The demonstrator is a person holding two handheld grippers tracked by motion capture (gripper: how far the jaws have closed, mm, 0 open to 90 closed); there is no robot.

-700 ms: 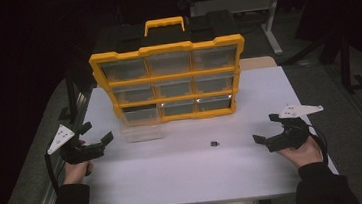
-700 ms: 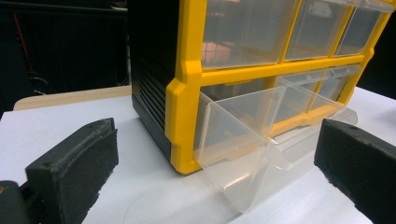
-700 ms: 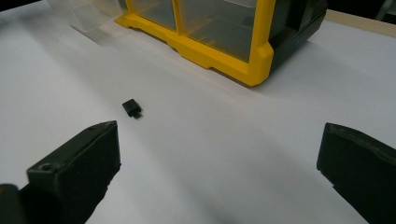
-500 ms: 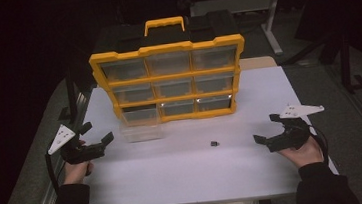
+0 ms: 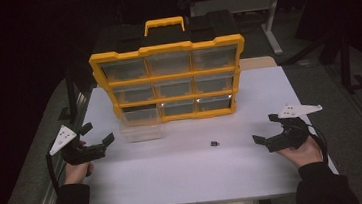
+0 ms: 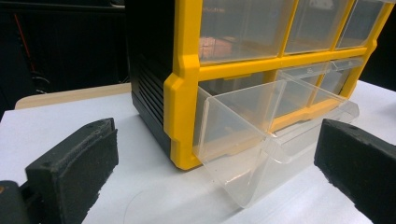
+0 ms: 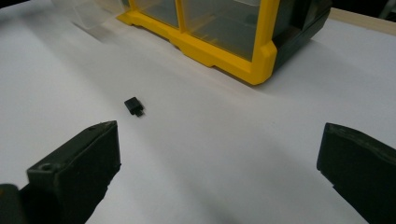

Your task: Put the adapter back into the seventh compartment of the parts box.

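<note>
Both grippers hang wide open, holding nothing: left gripper near the table's left edge, right gripper near the right. Between them, bare table around a small black part, possibly a plug. Clear drawer juts from the organizer.

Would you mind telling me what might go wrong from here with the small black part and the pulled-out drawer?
1. The small black part lies flat on the white table, and the right gripper is wide open; its broad fingers may push the part rather than pinch it.
2. The clear drawer hangs tilted out of the yellow organizer; a nudge from the open left gripper might pull it loose.
</note>
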